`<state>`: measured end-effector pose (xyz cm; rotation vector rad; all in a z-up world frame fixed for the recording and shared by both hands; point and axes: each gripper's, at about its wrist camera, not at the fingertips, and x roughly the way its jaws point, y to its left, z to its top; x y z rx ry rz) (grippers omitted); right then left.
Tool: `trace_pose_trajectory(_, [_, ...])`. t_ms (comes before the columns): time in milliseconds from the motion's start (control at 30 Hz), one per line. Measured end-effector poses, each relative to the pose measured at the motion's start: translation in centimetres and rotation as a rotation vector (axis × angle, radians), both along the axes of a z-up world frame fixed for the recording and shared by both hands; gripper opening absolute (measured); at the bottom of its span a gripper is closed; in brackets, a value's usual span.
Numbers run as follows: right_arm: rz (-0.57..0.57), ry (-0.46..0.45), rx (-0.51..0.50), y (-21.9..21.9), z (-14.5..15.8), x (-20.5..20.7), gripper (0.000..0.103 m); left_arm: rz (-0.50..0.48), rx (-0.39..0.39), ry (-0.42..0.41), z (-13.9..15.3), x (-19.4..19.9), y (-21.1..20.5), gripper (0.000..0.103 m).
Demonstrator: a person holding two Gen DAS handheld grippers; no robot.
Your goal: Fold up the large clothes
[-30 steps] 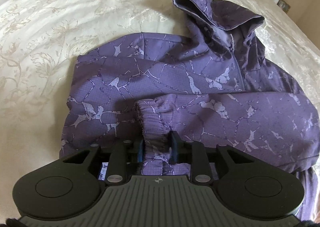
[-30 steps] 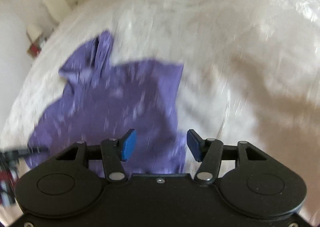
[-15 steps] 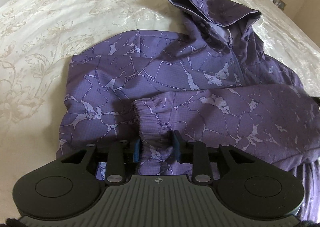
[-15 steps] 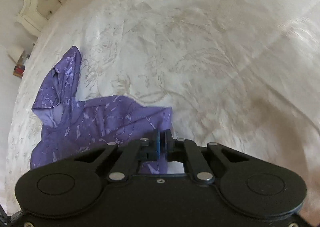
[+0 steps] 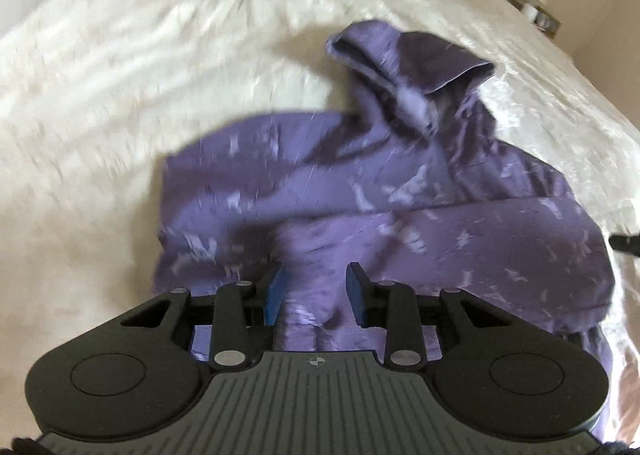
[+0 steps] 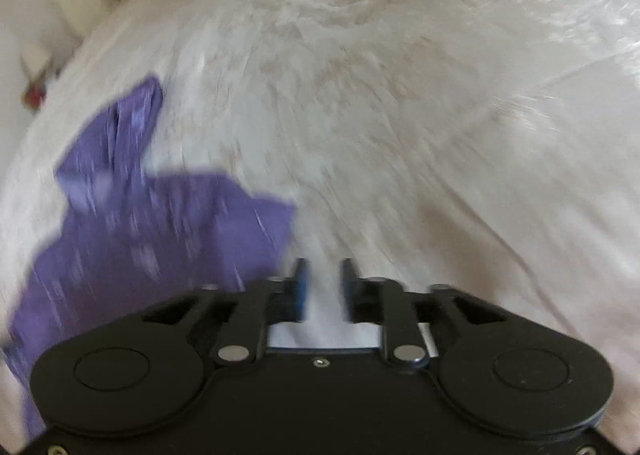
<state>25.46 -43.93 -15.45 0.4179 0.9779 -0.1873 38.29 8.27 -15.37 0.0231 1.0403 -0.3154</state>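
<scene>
Left view: your left gripper (image 5: 316,291) has come up off the sleeve (image 5: 440,251) it was pinching a moment ago. The cuff end now lies under and between the blue pads, which stand slightly apart and, as far as the blur lets me tell, no longer press the cloth. So the sleeve is let go, laid across the chest of the hoodie (image 5: 304,175). That cross-fold looks done. The hoodie lies on the bed (image 5: 120,75), hood (image 5: 412,59) at the far end, left shoulder edge squared off.

Right view: your right gripper (image 6: 323,289) snapped shut half a second ago and is now opening again. Only white bedcover shows between its pads; it holds nothing. It sits just right of the hoodie's near right edge (image 6: 280,215), not touching it as far as I can tell. It has slid sideways since a second back; the frame is heavily blurred.

Judgement: sleeves dealt with on one side; the body fold is not yet started.
</scene>
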Motion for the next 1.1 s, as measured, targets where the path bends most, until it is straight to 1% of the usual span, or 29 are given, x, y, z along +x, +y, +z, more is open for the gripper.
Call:
trace_pose_trajectory(67, [0.022,0.012,-0.039,0.6,0.0,-2.4,0.047,-0.047,0.021,-0.020,1.5,-0.4,-1.2,0.033])
trace_pose_trajectory(167, [0.066,0.032,-0.059,1.9,-0.2,-4.9,0.047,-0.159,0.023,-0.028,3.1,-0.5,-4.4,0.039])
trace_pose_trajectory(267, [0.159,0.058,-0.134,3.8,-0.8,-6.4,0.047,-0.271,-0.013,-0.030,3.6,-0.3,-9.2,0.040])
trace_pose_trajectory(333, [0.202,0.063,-0.158,4.6,-1.0,-6.9,0.047,-0.343,-0.047,-0.026,3.6,0.1,-13.2,0.040])
trace_pose_trajectory(400, [0.240,0.052,-0.186,5.2,-1.0,-7.1,0.047,-0.410,-0.067,-0.021,3.1,0.1,-17.0,0.040])
trace_pose_trajectory(467, [0.270,0.030,-0.207,5.6,-0.9,-7.1,0.052,-0.483,-0.075,-0.020,2.4,0.2,-21.0,0.041])
trace_pose_trajectory(533, [0.300,0.010,-0.215,5.9,-0.7,-6.8,0.054,-0.542,-0.063,-0.016,1.4,0.0,-24.6,0.041])
trace_pose_trajectory(667, [0.363,-0.017,-0.248,6.6,-0.8,-6.5,0.054,-0.624,-0.043,0.013,-1.0,0.0,-29.7,0.041])
trace_pose_trajectory(700, [0.379,-0.021,-0.257,6.7,-0.9,-6.3,0.054,-0.637,-0.032,0.022,-1.8,0.0,-30.6,0.041])
trace_pose_trajectory(733, [0.393,-0.024,-0.268,6.9,-0.9,-6.2,0.054,-0.646,-0.006,0.028,-2.7,0.2,-31.3,0.041])
trace_pose_trajectory(767, [0.408,-0.026,-0.277,6.9,-1.1,-6.0,0.054,-0.651,0.034,0.037,-3.7,0.5,-32.1,0.041])
trace_pose_trajectory(833, [0.438,-0.036,-0.289,7.1,-1.2,-5.6,0.054,-0.645,0.141,0.082,-6.1,1.1,-32.7,0.041])
trace_pose_trajectory(867, [0.453,-0.041,-0.294,7.2,-1.2,-5.4,0.054,-0.633,0.158,0.098,-7.0,1.4,-32.5,0.041])
trace_pose_trajectory(967, [0.512,-0.061,-0.323,7.4,-1.1,-5.0,0.054,-0.618,0.114,0.111,-7.5,1.8,-31.4,0.041])
trace_pose_trajectory(1033, [0.550,-0.072,-0.332,7.6,-1.2,-4.6,0.053,-0.631,0.103,0.108,-7.5,1.6,-30.9,0.041])
trace_pose_trajectory(1067, [0.568,-0.076,-0.340,7.7,-1.3,-4.5,0.051,-0.639,0.103,0.105,-7.5,1.5,-30.8,0.041])
trace_pose_trajectory(1100, [0.588,-0.082,-0.346,7.8,-1.4,-4.5,0.044,-0.645,0.101,0.103,-7.4,1.5,-30.8,0.042])
